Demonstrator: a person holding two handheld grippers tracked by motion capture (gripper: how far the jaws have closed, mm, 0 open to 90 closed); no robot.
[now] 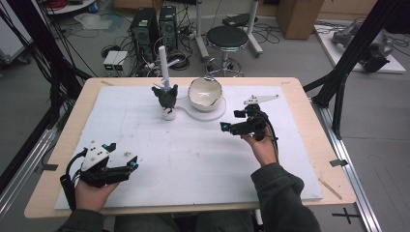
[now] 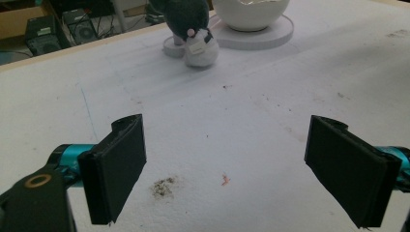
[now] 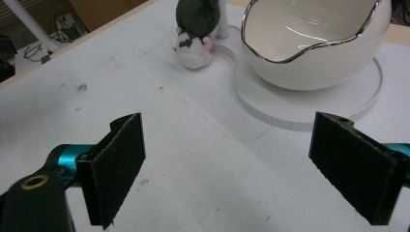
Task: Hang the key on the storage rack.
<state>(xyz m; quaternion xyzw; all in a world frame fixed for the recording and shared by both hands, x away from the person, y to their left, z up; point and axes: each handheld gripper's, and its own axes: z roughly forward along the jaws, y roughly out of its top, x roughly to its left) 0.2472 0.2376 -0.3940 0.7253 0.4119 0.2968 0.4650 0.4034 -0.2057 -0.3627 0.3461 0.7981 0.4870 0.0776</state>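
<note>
We see a light wooden table (image 1: 309,145) covered by a wide white foam sheet (image 1: 193,154), flecked with small stains, in a workshop with a grey floor, two dark computer towers (image 1: 153,26), a round black stool (image 1: 227,38) and loose cables behind. Toward the far middle of the sheet a glossy white egg-shaped bowl with a jagged silver rim (image 1: 205,93) sits on a flat round white base (image 3: 309,108), its opening facing up. Just left of it a small dark grey plush toy with a white belly (image 1: 167,99) stands upright against a slim white vertical post (image 1: 164,60), its long axis pointing up. The left gripper (image 1: 122,155) rests at the near left corner, jaws spread wide and empty, well apart from the toy, which lies ahead of it. The right gripper (image 1: 232,120) hovers right of centre, jaws likewise wide with nothing between them, near the bowl and pointing toward it.
</note>
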